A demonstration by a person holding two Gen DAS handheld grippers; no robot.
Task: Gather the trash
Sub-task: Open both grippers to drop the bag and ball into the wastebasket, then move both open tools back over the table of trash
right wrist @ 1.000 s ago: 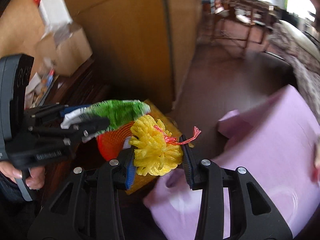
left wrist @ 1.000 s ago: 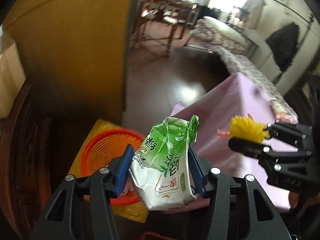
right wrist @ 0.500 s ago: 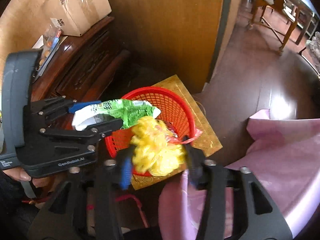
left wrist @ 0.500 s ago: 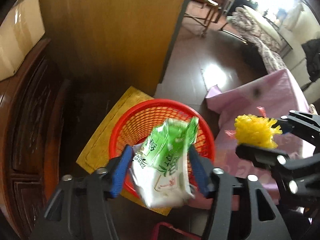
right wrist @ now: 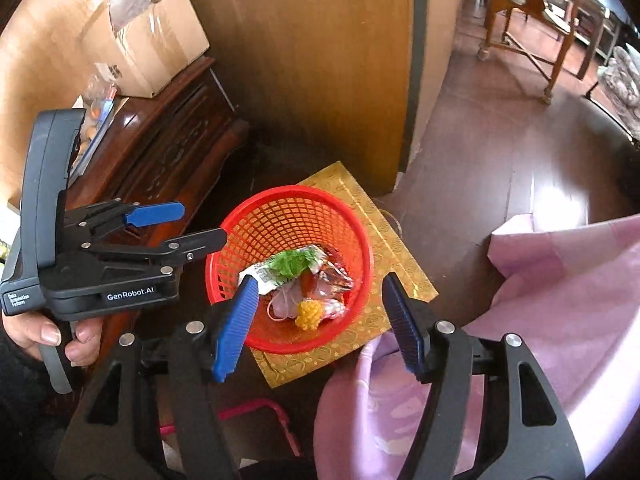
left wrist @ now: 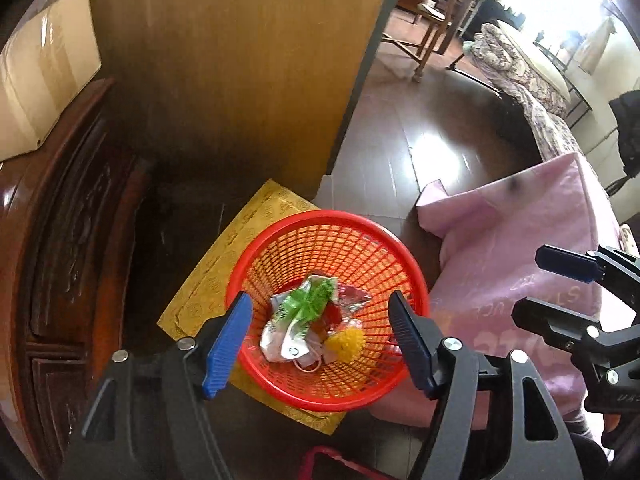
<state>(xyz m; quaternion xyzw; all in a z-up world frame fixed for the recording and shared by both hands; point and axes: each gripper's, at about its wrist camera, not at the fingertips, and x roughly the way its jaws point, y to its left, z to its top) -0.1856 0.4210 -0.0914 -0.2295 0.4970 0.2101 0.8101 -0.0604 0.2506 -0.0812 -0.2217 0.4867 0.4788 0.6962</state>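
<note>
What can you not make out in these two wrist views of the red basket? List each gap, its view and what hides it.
- Basket floor, both views: trash covers it.
- Items under the green carton and yellow net: overlapped, unclear.
- Pink-red frame, right view: the right gripper hides most of it.
- Carton print: too small.
- Left gripper: jaws opening, empty.

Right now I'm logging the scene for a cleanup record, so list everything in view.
basket: one, red mesh, on the floor mat
green-and-white wrapper: one, crumpled, inside basket
yellow net ball: one, inside basket beside wrapper
foil scrap: one, silver, inside basket
mat: one, gold, under basket
cloth: one, pink, right of basket
cabinet: one, dark carved wood, left
cardboard box: one, open, on cabinet
left gripper: blue fingers opening, nothing between
right gripper: blue fingers opening, nothing between
</note>
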